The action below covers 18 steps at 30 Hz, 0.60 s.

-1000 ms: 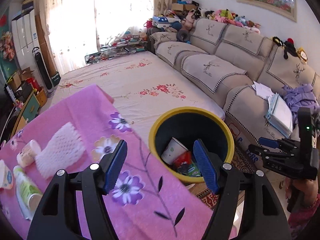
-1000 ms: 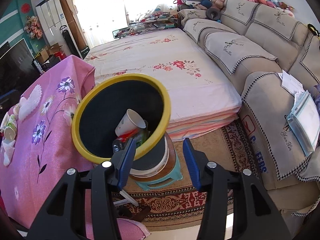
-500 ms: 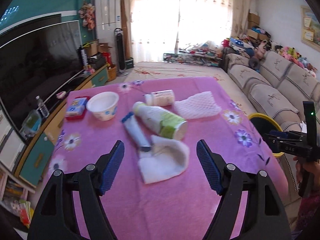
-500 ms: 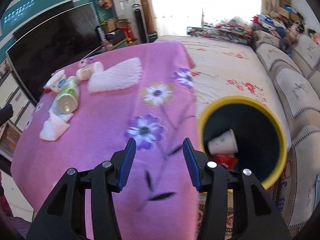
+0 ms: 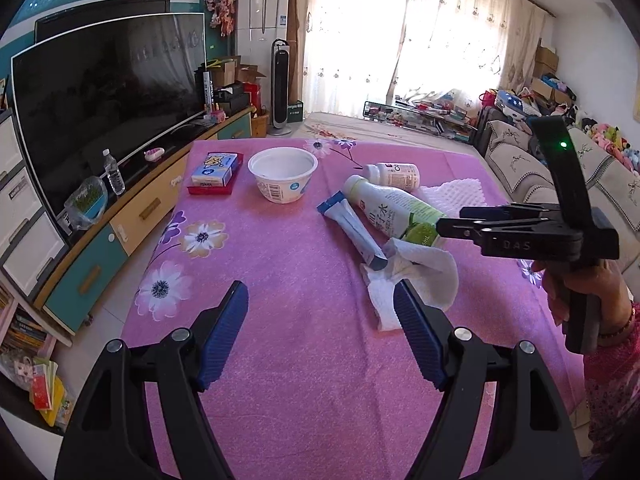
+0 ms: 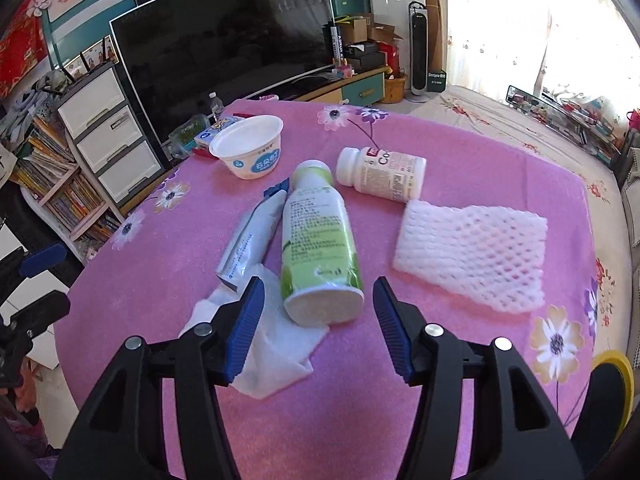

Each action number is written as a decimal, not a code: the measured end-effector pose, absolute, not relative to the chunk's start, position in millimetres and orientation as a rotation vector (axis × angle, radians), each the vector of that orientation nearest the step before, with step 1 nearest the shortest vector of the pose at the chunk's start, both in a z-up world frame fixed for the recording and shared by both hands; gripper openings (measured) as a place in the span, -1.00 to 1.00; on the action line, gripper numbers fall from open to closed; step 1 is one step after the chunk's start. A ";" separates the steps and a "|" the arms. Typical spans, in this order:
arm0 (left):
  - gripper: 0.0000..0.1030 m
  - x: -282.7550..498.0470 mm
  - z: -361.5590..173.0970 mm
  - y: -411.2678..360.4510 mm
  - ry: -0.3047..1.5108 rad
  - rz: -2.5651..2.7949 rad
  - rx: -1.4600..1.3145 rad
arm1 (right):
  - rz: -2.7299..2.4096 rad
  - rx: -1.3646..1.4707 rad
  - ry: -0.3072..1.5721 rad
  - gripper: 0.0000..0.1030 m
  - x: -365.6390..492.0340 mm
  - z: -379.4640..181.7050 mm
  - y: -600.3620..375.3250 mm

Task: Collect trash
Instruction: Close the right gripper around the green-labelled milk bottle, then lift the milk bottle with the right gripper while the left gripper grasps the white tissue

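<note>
Green bottle lies just ahead of opening right gripper, untouched.

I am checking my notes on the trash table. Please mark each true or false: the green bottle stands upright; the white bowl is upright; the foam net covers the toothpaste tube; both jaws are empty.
1. The green bottle stands upright. False: it lies on its side.
2. The white bowl is upright. True.
3. The foam net covers the toothpaste tube. False: they lie apart, with the bottle between them.
4. The left gripper and right gripper hold nothing. True; the right jaws are opening.
</note>
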State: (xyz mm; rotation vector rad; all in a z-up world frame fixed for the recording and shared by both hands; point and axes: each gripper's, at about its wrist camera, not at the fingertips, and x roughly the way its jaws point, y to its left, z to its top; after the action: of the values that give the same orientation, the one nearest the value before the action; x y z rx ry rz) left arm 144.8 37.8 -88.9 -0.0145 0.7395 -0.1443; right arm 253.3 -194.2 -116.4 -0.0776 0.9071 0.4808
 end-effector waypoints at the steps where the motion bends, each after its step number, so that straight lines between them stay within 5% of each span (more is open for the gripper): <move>1: 0.45 145.5 -90.6 39.3 0.743 -0.146 -0.018 | 0.475 -0.096 0.915 0.13 258.2 -118.7 -187.3; 13: 0.45 148.0 -101.2 36.0 0.772 -0.155 -0.019 | 0.434 -0.214 1.079 0.14 318.1 -145.8 -150.3; 18: 0.45 147.9 -101.3 36.4 0.771 -0.155 -0.019 | 0.437 -0.207 1.112 -0.04 319.2 -147.5 -151.0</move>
State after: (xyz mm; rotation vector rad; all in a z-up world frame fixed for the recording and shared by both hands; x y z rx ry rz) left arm 147.9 36.4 -101.3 -0.0195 0.7713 -0.1548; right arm 319.2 -151.0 -147.5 -0.2072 1.1121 0.4374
